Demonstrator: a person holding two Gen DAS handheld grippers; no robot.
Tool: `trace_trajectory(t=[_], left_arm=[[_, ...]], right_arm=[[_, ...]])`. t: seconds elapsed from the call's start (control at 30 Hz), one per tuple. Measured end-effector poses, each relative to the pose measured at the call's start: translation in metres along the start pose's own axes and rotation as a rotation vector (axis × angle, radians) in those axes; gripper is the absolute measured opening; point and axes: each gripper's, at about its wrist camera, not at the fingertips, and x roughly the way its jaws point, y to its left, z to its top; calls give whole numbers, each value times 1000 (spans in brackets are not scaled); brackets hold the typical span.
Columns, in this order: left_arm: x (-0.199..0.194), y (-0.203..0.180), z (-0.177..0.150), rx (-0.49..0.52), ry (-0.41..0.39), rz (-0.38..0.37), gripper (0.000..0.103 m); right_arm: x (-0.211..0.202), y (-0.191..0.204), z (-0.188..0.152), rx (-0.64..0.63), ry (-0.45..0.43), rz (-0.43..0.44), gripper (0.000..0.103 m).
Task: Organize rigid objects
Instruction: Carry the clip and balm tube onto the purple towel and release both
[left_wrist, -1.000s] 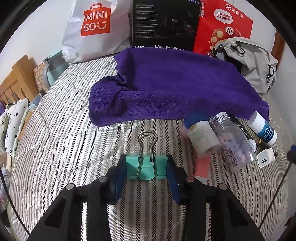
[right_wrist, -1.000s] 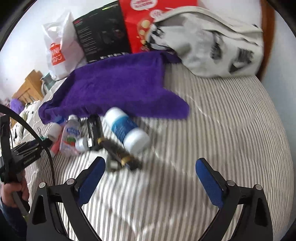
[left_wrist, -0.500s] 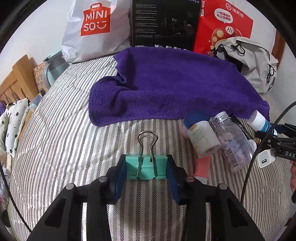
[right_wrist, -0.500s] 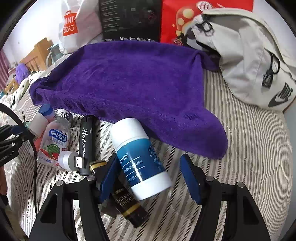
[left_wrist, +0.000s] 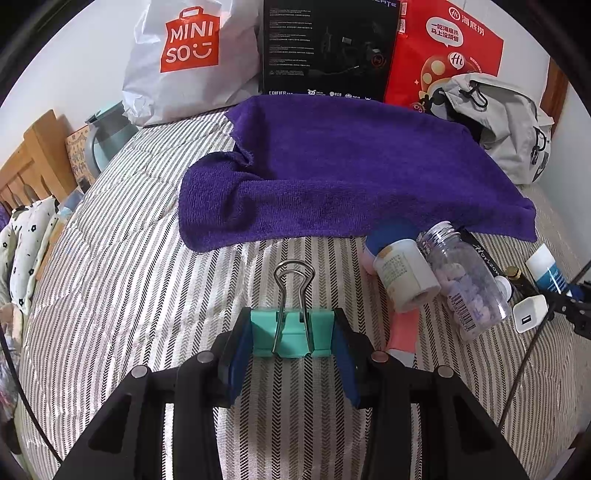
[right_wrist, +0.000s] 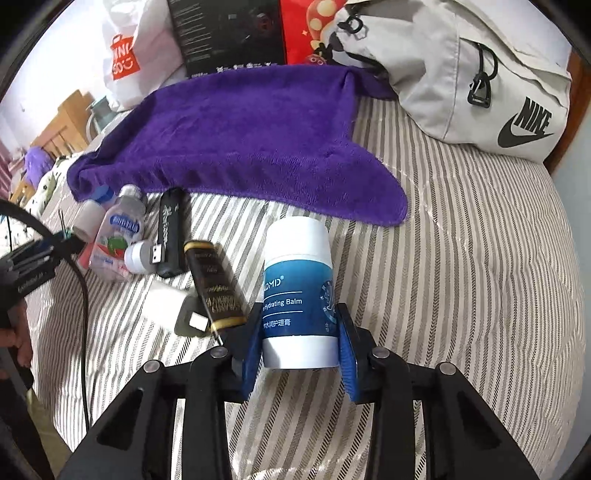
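Note:
My left gripper (left_wrist: 291, 338) is shut on a teal binder clip (left_wrist: 292, 334) above the striped bed cover, wire handles pointing away. A purple towel (left_wrist: 343, 173) lies spread beyond it. My right gripper (right_wrist: 300, 345) is shut on a white and blue balm jar (right_wrist: 298, 291), both blue pads against its sides. Left of the jar lie a black and gold tube (right_wrist: 216, 286), a white charger (right_wrist: 166, 301), a black stick (right_wrist: 170, 230), a USB plug (right_wrist: 142, 256) and a clear candy bottle (right_wrist: 118, 236). In the left wrist view the candy bottle (left_wrist: 465, 280) lies beside a white pill bottle (left_wrist: 404, 277).
A grey backpack (right_wrist: 476, 74) sits at the far right of the bed. A white shopping bag (left_wrist: 184, 55), a black box (left_wrist: 325, 48) and a red bag (left_wrist: 443, 55) stand behind the towel. A wooden bed frame (left_wrist: 33, 162) and kettle (left_wrist: 107, 136) are at left.
My right gripper moved in over the pile and shut on the balm jar, which now points away between the pads. The left gripper and its clip have not moved.

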Motion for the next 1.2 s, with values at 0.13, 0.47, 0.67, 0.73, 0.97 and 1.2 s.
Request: trace_trajectory(t=[0.13,0.47,0.67,0.73,0.97,1.2], left_arm=[[-1,-1,-1,1,-6,2,39],[-3,4,0,8,15,-35,39],[-18,14,-1,-42,24,-75,39],[-25,15,1,-45,19,-78,39],[-52,23,22,-60,-25,-79,39],[-63,23,65,-46,-60,-93,39]], right_arm=[[6,6,6,-15,-29,-44,38],[-6,1,-3,2,-43,58,36],[-25,2,-7,7,-57,84,36],[-34,2,-8,9,-69,89,36],[-49,2,20,6,-96,117,36],[-50,7,63,1,-121,140,36]])
